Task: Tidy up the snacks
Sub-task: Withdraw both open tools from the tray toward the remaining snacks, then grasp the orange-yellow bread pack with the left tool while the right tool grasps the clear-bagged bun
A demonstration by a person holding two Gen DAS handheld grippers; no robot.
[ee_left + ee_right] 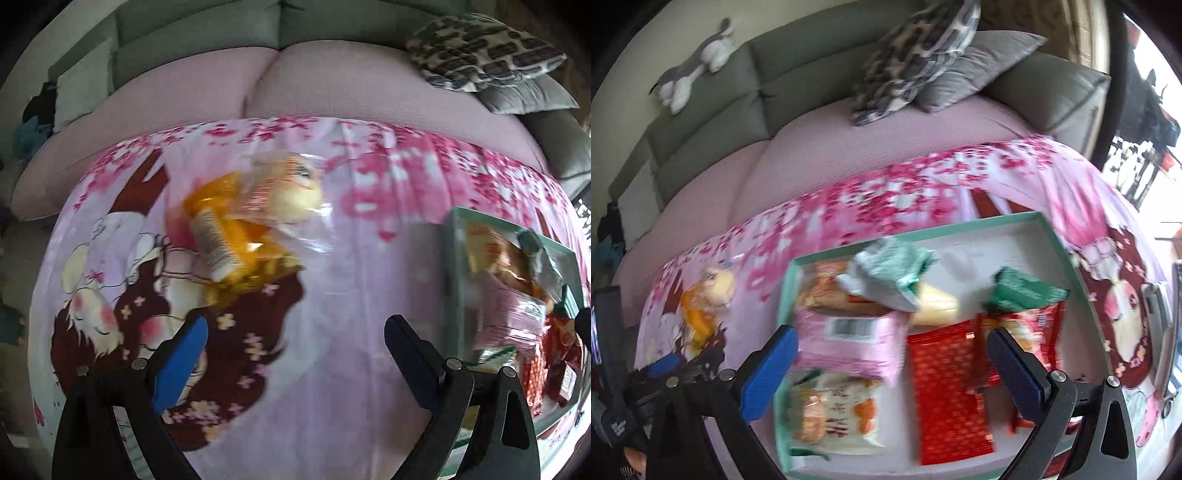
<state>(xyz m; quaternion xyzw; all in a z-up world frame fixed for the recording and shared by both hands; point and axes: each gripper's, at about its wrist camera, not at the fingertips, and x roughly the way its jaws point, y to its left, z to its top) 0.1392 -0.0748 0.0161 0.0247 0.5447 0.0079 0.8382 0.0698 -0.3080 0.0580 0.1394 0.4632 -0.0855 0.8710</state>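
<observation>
Inside the green-rimmed tray (1015,218) on the tabletop, the snacks are piled up: a pink packet (849,345), a red patterned packet (947,384), a white-and-orange packet (836,417), a crumpled pale green wrapper (890,271) and a dark green packet (1027,291). One yellow-orange snack bag (236,236) sits alone outside, well left of the tray, on the pink cherry-blossom cloth (351,332).

Only the right wrist view really shows the tray's contents; the left one just catches its edge, blurry. The left view gets the lone bag much closer though.

Right claw (892,363) hangs over the tray, spread wide, gripping nothing. Left claw (295,354) is also spread and empty, over bare cloth short of the bag.

Behind everything is a sofa (713,110) with a patterned cushion (916,55), a grey cushion (979,66) and a plush toy (698,62) on the backrest.
</observation>
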